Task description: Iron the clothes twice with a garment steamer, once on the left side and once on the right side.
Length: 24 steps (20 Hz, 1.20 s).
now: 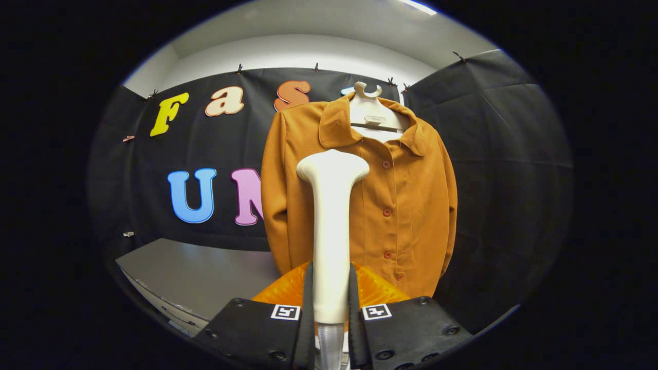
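A hand-held gripper point(331, 313) clamps the white garment steamer point(331, 226) by its handle, both fingers point(307, 303) pressed flat against the shaft so the tool stands upright with its broad head aimed toward the clothing. The mustard-orange shirt point(401, 205) hangs buttoned on a white hanger point(371, 110) against the booth's black wall, at about 1 o'clock from the steamer head, its front spread flat and facing the tool so that both halves can be reached. The head sits before the shirt's left-hand panel as seen here, beside the button placket; whether it touches the fabric cannot be told. An orange textured object point(378, 288) shows just behind the fingers, its nature unclear. A grey tabletop point(195, 272) lies at 9 o'clock from the gripper, below the wall. Judging by the head's high start near the chest, a downward pass along one side appears to be in hand.
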### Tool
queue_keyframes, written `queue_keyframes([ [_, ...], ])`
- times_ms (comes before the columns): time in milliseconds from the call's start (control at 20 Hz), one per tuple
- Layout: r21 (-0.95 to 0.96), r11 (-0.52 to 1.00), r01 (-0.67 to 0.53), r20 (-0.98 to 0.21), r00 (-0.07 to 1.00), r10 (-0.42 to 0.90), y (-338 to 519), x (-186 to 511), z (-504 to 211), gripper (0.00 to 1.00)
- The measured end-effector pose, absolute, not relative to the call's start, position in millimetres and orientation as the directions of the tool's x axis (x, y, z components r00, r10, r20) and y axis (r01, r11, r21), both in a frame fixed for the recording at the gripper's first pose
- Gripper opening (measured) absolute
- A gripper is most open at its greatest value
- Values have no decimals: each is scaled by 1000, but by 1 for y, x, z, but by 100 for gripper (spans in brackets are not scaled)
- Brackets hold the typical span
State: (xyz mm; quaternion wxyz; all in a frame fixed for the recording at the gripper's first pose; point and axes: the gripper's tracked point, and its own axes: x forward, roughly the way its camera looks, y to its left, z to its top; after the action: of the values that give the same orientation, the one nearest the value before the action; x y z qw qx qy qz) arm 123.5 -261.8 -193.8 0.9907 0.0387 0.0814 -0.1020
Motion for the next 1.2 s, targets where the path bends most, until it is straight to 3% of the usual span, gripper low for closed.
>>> queue_keyframes([
  [800, 44, 975, 216, -418, 891, -178, -257, 74, -317, 29],
  [1200, 38, 973, 227, -572, 803, -165, -258, 41, -393, 29],
])
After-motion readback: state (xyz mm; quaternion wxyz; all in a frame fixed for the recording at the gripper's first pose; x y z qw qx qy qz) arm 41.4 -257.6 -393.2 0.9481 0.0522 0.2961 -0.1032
